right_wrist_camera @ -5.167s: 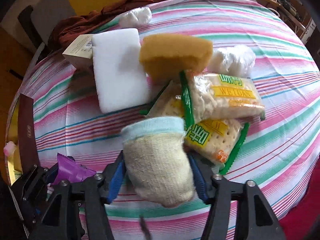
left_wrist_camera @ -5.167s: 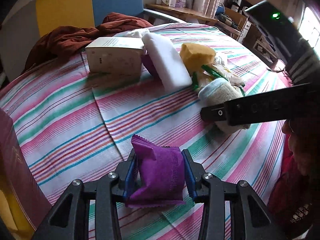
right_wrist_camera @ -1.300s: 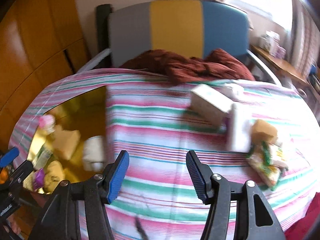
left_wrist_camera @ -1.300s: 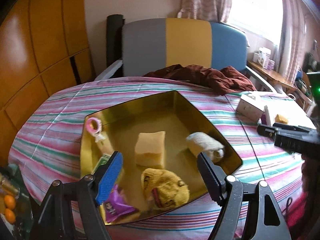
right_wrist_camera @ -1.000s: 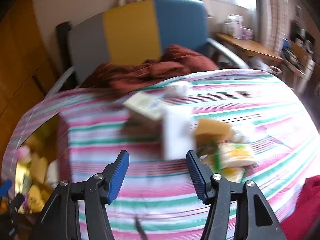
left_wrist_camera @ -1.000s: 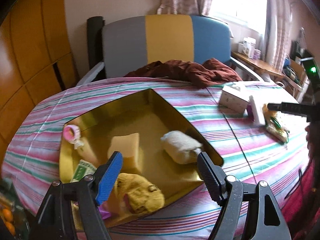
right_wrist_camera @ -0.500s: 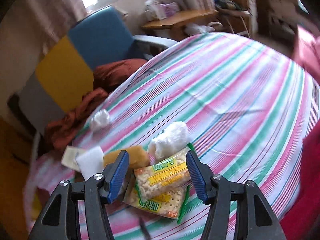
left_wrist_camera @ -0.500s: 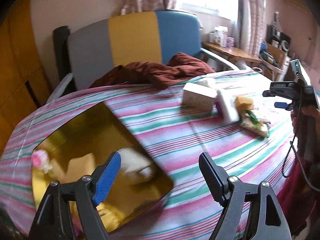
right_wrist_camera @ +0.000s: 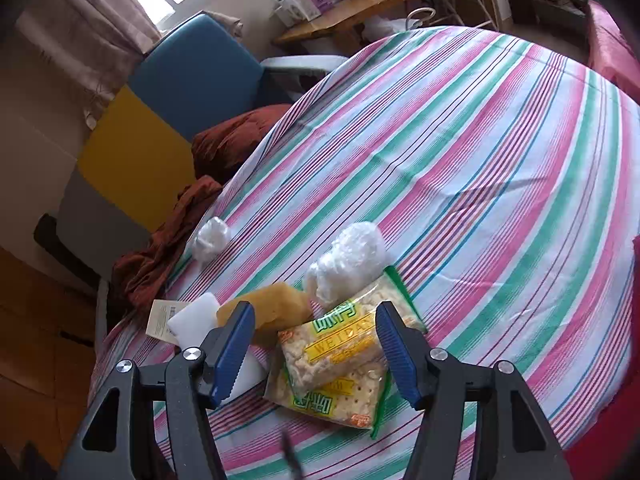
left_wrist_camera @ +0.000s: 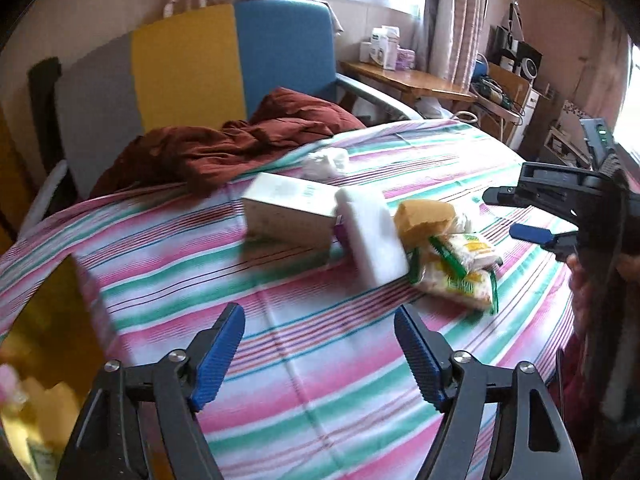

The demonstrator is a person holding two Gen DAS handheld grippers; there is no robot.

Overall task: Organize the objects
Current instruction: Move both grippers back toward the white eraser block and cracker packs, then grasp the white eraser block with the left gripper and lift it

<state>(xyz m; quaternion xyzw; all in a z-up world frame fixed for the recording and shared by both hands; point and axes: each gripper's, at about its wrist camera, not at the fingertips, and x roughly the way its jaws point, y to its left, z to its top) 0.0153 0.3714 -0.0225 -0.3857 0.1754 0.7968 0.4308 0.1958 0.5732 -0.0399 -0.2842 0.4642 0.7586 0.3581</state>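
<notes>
On the striped tablecloth lies a pile: a cardboard box (left_wrist_camera: 288,210), a white foam block (left_wrist_camera: 372,236), a yellow sponge (left_wrist_camera: 424,216) and two cracker packets (left_wrist_camera: 456,268). My left gripper (left_wrist_camera: 316,320) hovers over bare cloth in front of the pile, its jaws closing with nothing between them. My right gripper (right_wrist_camera: 314,312) hangs just above the cracker packets (right_wrist_camera: 336,344). Its jaws are opening and its pads touch nothing. The yellow sponge (right_wrist_camera: 272,308) and a crumpled plastic bag (right_wrist_camera: 352,260) lie just beyond. The right gripper (left_wrist_camera: 500,214) also shows at the right of the left wrist view.
A gold tray (left_wrist_camera: 44,328) holding several items sits at the lower left, blurred. A dark red cloth (left_wrist_camera: 224,144) lies at the table's far edge before a grey, yellow and blue chair (left_wrist_camera: 192,60). A small plastic wad (right_wrist_camera: 210,236) lies apart. A hand (left_wrist_camera: 580,280) holds the right gripper.
The left wrist view has swung right, from over the gold tray to the pile. The right gripper swung and rolled over to the cracker packets, then held still there.
</notes>
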